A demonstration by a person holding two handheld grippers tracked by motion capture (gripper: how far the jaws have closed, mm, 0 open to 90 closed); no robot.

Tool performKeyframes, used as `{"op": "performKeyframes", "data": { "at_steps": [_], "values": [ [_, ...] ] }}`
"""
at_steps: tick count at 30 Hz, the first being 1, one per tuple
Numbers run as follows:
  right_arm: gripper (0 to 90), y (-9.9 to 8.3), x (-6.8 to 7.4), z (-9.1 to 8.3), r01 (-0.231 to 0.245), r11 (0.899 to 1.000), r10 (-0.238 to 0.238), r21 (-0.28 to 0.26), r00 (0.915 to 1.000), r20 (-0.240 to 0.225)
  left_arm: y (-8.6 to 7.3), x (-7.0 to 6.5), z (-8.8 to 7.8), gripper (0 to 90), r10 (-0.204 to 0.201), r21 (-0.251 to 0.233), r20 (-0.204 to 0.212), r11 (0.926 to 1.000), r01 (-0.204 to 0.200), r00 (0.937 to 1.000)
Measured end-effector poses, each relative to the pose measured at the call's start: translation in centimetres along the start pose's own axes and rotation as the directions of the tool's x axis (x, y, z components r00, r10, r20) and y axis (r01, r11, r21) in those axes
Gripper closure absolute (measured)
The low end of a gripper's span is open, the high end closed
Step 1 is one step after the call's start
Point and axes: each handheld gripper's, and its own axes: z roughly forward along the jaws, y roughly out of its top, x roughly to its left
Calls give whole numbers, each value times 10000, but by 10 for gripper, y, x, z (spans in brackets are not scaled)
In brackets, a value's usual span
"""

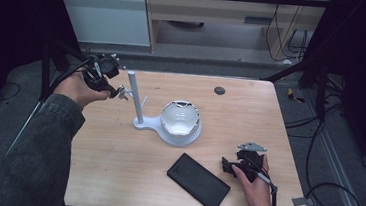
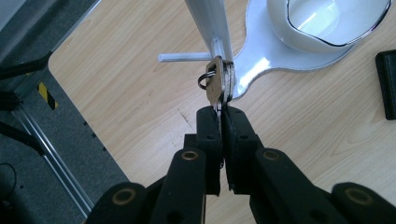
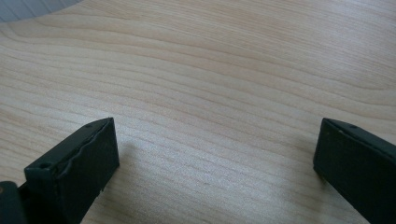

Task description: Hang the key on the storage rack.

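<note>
My left tongs [image 2: 223,112] are pressed together on a bunch of keys [image 2: 219,84], pinching the blades so the heads and the key ring [image 2: 206,79] stick out ahead of the tips. In the high view the left tongs [image 1: 117,92] hover near the table's far left corner, and the keys sit right against the white stand [image 1: 140,114], at the small side peg [image 2: 184,57] that juts from the upright post [image 2: 210,21]. That is the relation I judge the coming move to turn on: the peg's long axis lies level and crosswise to my tongs, pointing away from the post, so the ring has to slide onto its free end sideways, not straight ahead. I cannot tell whether the ring has already caught the peg. The left hand [image 1: 74,89] is much the nearer one to the stand. Just past the post, the stand's base carries a white bowl [image 1: 181,118] near the middle of the table [image 1: 114,172]. A flat black box [image 1: 198,181] lies toward the near edge. Beside it, near the near right corner, my right tongs [image 1: 225,165] rest low with jaws spread wide and nothing between them, bare pale wood grain beneath. The surface is light wood; beyond the far edge are grey floor, cabinets and loose cables.
</note>
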Motion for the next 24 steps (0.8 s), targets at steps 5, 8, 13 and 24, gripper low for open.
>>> {"op": "performKeyframes", "data": {
  "at_steps": [5, 8, 13, 24],
  "values": [
    [4, 0, 0, 0, 1, 10000, -1, 0, 10000, -3, 2, 0, 2, 855, -1, 62, -63, 10000, 2, 10000],
    [4, 0, 0, 0, -7, 10000, 7, -13, 10000, -29, 2, 0, 4, 855, -6, 101, -73, 9999, 7, 10000],
    [4, 0, 0, 0, 6, 10000, -6, -16, 10000, -30, 0, 1, 2, 814, -98, -365, -272, 9993, 88, 9996],
    [4, 0, 0, 0, 10, 10000, -10, -15, 10000, -24, -25, -18, -21, 453, -117, -1972, -623, 9804, -8, 9980]
  ]
}}
